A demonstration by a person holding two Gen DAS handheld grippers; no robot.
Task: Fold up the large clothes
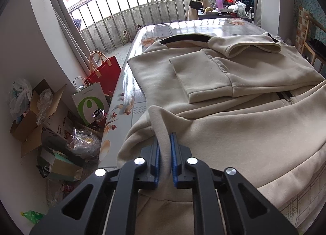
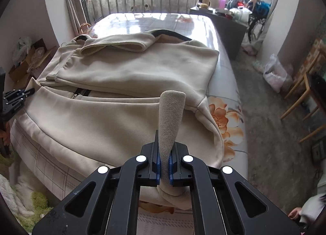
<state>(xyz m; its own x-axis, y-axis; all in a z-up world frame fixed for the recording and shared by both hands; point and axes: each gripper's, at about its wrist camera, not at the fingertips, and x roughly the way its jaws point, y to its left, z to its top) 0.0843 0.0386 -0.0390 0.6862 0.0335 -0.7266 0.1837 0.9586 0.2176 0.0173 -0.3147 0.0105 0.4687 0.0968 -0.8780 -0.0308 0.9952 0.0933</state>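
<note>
Cream fleece fills the middle of both views: a large zip-up jacket (image 1: 234, 100) lies spread over the glossy flower-printed tabletop (image 1: 130, 96), its collar toward the railing at the top of the frame and its hem toward me at the bottom. One sleeve (image 1: 201, 78) is folded across the chest, its cuff near the centre of the left view; the other sleeve's open cuff (image 1: 256, 48) lies near the collar in the upper right. A short stretch of dark zipper (image 1: 284, 95) shows at the right edge.

My left tongs (image 1: 165, 145) are pressed together on a raised fold of the jacket's hem, low in the centre of the left view; the blue pads (image 1: 156, 153) squeeze the cloth from both sides and it stands up between them.

My right tongs (image 2: 164, 161) pinch the jacket's hem too, low in the centre of the right view, where a narrow ribbed tongue of fabric (image 2: 172, 116) rises upright above the pads. At the left edge of that view, part of the left tongs touches the jacket's side.

On the floor in the lower left of the left view stand a red bag (image 1: 106, 71), a white paper bag (image 1: 89, 102) and open cardboard boxes (image 1: 30, 120).
</note>
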